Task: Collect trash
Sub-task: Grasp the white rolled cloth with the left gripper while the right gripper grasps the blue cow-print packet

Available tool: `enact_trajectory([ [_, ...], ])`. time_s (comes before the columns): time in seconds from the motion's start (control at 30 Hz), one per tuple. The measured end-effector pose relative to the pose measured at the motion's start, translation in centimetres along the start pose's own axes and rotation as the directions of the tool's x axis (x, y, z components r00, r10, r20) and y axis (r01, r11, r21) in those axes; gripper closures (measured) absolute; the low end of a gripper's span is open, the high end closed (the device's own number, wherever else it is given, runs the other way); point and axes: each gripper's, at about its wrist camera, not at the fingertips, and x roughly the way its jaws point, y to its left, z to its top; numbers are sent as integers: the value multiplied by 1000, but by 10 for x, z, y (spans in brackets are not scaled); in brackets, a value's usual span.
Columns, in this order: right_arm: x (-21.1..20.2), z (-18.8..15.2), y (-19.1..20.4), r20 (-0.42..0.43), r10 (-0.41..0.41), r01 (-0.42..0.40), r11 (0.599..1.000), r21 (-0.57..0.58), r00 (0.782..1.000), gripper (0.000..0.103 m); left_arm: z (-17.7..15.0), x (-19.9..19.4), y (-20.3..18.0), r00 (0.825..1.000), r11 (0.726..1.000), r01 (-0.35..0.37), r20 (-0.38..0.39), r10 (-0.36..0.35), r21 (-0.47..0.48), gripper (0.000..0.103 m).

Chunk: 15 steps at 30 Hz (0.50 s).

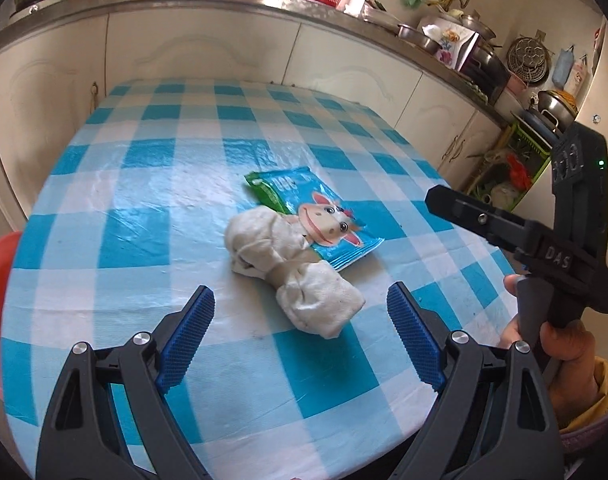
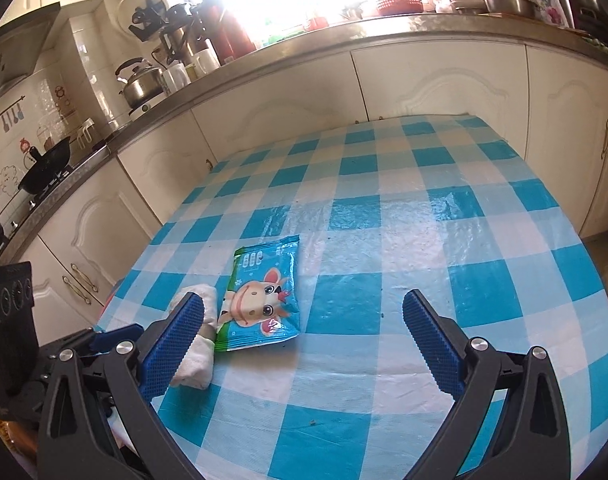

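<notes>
Trash sits mid-counter: a knotted white rag overlapping a blue cow-print wrapper at its two o'clock. Left claw hangs spread wide, empty, at the rag's six o'clock; right claw spread too, empty.

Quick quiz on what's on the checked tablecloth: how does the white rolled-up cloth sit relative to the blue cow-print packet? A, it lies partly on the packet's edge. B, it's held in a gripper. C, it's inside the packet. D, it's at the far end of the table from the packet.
A: the white rolled-up cloth overlaps the near edge of the blue cow-print packet, and both grippers are empty.
</notes>
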Motion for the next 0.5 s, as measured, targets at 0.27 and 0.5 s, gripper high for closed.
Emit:
enact_trajectory([
  [0.27, 11, 0, -10, -39, -6, 8, 999, 31, 999, 5, 7, 24, -2, 998, 998, -61, -26, 61, -3, 15],
  [0.5, 27, 0, -4, -91, -7, 9, 1000, 23, 996, 5, 12, 34, -4, 995, 995, -99, -29, 99, 19, 31],
])
